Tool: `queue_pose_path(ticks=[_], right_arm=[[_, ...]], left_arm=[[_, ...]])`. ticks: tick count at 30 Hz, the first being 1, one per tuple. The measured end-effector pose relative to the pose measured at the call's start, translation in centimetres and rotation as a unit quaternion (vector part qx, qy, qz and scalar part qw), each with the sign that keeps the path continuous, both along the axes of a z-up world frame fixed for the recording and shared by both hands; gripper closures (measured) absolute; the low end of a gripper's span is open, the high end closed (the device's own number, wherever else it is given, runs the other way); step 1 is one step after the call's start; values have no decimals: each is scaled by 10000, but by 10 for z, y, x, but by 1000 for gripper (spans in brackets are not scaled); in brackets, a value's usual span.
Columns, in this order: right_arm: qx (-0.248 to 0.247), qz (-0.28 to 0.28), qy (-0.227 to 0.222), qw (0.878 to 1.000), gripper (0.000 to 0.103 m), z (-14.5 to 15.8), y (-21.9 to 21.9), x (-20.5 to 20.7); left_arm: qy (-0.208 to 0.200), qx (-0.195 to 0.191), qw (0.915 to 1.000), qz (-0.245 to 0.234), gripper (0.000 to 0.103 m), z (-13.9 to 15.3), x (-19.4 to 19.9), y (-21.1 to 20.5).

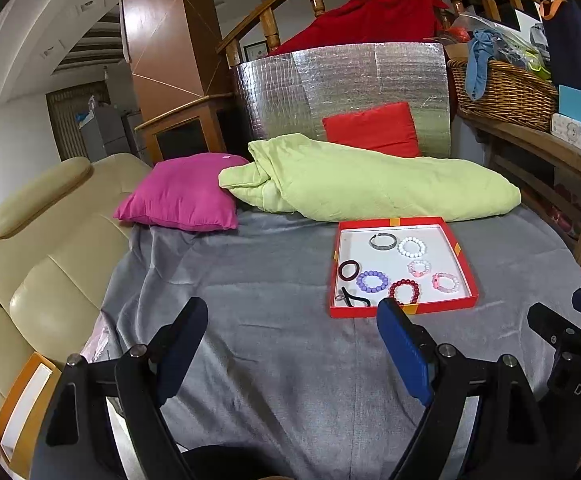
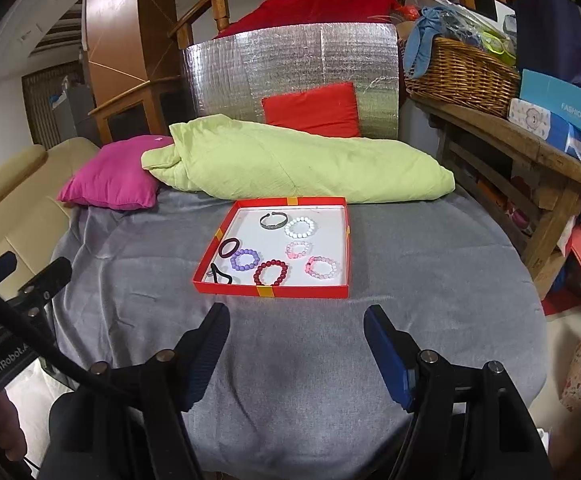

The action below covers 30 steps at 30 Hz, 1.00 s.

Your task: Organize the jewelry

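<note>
A red tray [image 1: 400, 311] [image 2: 270, 291] with a white floor lies on the grey bed cover. In it lie several bracelets: a silver bangle [image 2: 273, 220], white beads [image 2: 299, 227], purple beads [image 2: 245, 259], dark red beads [image 2: 271, 273], two pink ones [image 2: 321, 267], and dark hair ties [image 2: 221, 274]. My left gripper [image 1: 292, 320] is open and empty, in front of and left of the tray. My right gripper [image 2: 296, 322] is open and empty, just in front of the tray. Each gripper shows at the edge of the other's view.
A green quilt [image 2: 290, 160], a magenta pillow [image 1: 182, 192] and a red cushion [image 2: 314, 110] lie behind the tray. A beige sofa [image 1: 30, 264] stands on the left. A wooden shelf with a wicker basket [image 2: 458, 76] and boxes stands on the right.
</note>
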State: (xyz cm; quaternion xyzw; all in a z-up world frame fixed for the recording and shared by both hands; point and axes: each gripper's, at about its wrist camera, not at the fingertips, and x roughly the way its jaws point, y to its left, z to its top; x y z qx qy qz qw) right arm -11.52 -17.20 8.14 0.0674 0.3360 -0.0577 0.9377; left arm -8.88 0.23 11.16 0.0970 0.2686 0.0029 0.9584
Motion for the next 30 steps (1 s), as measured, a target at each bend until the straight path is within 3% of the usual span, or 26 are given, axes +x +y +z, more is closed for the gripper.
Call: queue_pose_path(ticks=[30], right_arm=[[-113, 100, -28, 9999, 30, 1, 16, 4]], left_arm=[[-22, -24, 9998, 176, 16, -4, 2, 16]])
